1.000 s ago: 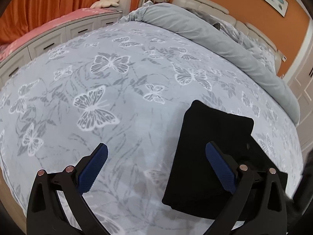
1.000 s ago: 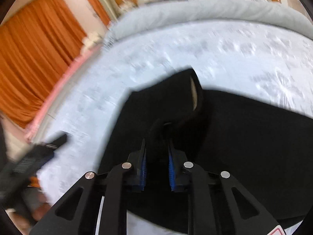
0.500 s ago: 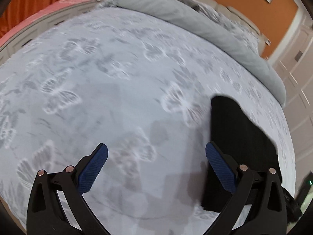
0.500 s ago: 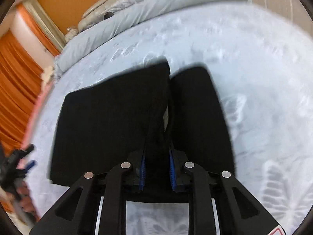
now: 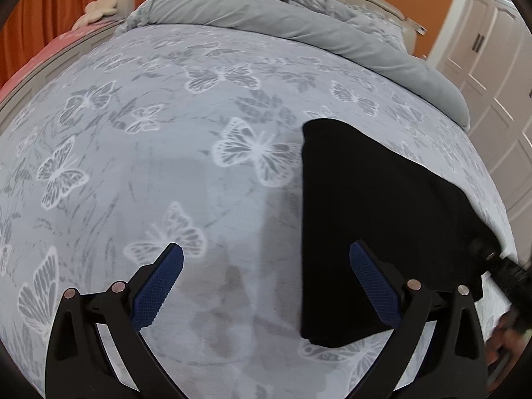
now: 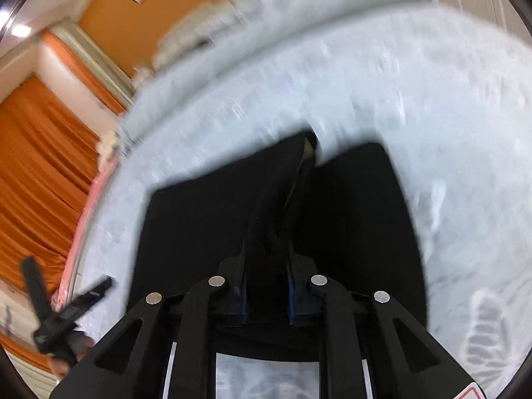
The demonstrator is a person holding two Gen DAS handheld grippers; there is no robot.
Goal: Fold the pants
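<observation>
The black pants lie as a folded dark block on the butterfly-print bedspread, toward the right of the left wrist view. My left gripper hangs wide open over bare bedspread just left of the pants, its right finger over their edge. In the right wrist view my right gripper pinches a raised ridge of the pants. Its jaws are closing with the fabric pressed between the blue pads. The right gripper also shows at the pants' right corner, and the left gripper shows at far left.
A rolled grey duvet and headboard line the far side of the bed. White wardrobe doors stand at right. Orange curtains and a pink-topped bench run along the left. The bed's near edge lies below both grippers.
My right gripper swept across the bed with the pants fabric still pinched, and the block now lies flatter. The left gripper stayed open while it shifted and rolled; the pants sit further right in its view.
</observation>
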